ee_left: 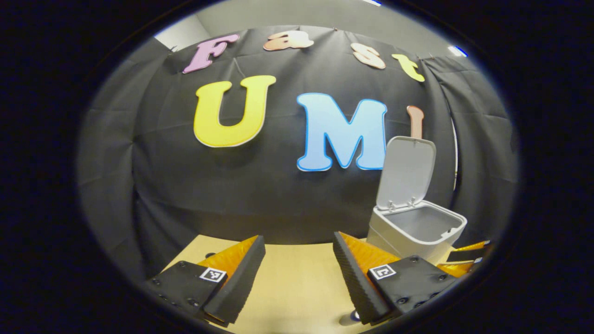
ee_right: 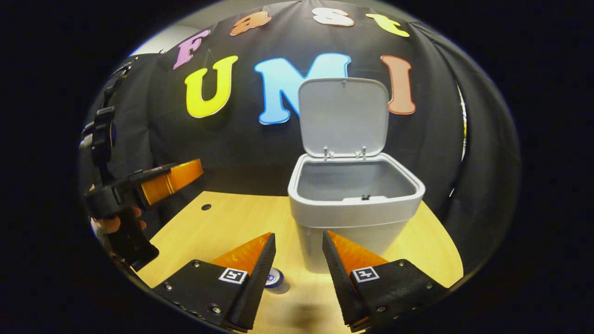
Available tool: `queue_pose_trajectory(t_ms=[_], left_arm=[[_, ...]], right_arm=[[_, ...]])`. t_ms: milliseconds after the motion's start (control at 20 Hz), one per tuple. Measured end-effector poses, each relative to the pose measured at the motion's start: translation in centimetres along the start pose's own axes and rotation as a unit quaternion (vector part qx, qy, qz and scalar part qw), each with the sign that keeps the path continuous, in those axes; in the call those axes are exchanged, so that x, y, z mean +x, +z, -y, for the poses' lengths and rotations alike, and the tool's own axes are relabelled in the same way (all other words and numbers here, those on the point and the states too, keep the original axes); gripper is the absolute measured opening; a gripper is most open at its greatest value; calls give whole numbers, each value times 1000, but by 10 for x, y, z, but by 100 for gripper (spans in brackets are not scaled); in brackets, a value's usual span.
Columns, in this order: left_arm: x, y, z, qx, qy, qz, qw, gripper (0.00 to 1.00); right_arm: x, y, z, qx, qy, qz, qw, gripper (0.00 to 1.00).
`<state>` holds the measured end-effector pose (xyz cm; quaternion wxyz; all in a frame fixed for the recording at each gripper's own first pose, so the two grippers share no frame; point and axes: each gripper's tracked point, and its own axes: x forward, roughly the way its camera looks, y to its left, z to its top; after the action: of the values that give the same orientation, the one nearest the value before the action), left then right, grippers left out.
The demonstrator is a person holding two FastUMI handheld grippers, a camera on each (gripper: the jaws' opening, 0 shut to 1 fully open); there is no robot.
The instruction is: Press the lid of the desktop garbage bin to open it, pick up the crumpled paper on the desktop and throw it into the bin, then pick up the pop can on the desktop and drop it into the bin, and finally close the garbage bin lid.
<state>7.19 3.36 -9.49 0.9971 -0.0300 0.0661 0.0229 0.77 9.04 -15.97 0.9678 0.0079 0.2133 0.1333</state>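
Observation:
The white desktop bin [ee_right: 355, 218] stands on the wooden table straight ahead in the right gripper view, its lid [ee_right: 343, 116] swung up on the back hinges. The part of its inside that I see is bare grey wall. My right gripper [ee_right: 299, 234] is open just in front of the bin, holding nothing. Low between its fingers shows the round top of the pop can [ee_right: 274, 279], standing on the table. In the left gripper view the bin [ee_left: 413, 229] sits to the right, lid [ee_left: 406, 171] up. My left gripper [ee_left: 299, 237] is open over bare table, nothing between its fingers.
The wooden table [ee_right: 222, 222] has a small dark hole [ee_right: 206, 207] near its back left. At the left of the right gripper view, a hand holds the left gripper [ee_right: 185, 174] above the table. The black cloth wall stands close behind the bin.

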Motion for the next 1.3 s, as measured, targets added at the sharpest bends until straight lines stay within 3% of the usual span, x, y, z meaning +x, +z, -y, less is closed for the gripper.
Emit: queue_pose_trajectory(t_ms=[200,250,350,900,950,1000,1050,1100,1300], left_arm=[[-12,-1,-33,3,25,-2,1000,97],[-14,-1,-38,2,28,-2,1000,97],[-17,-3,-47,0,34,-3,999,97],[-23,-10,-75,-11,51,-10,999,96],[-23,-10,-78,-12,53,-11,998,96],[-24,-10,-81,-12,55,-11,998,96],[-24,-11,-84,-11,57,-12,998,96],[-24,-12,-87,-11,59,-12,998,96],[-24,-14,-95,-12,67,-14,998,96]], right_arm=[[15,-20,-23,-16,19,-29,999,68],[20,-26,-29,-17,27,-36,999,74],[27,-37,-36,-24,32,-52,998,97],[48,-92,-50,-53,29,-136,989,97],[51,-97,-50,-54,28,-144,988,92],[52,-101,-52,-54,30,-152,987,97],[55,-104,-54,-54,31,-157,986,93],[56,-107,-55,-56,30,-162,985,97],[63,-118,-56,-61,28,-180,981,97]])
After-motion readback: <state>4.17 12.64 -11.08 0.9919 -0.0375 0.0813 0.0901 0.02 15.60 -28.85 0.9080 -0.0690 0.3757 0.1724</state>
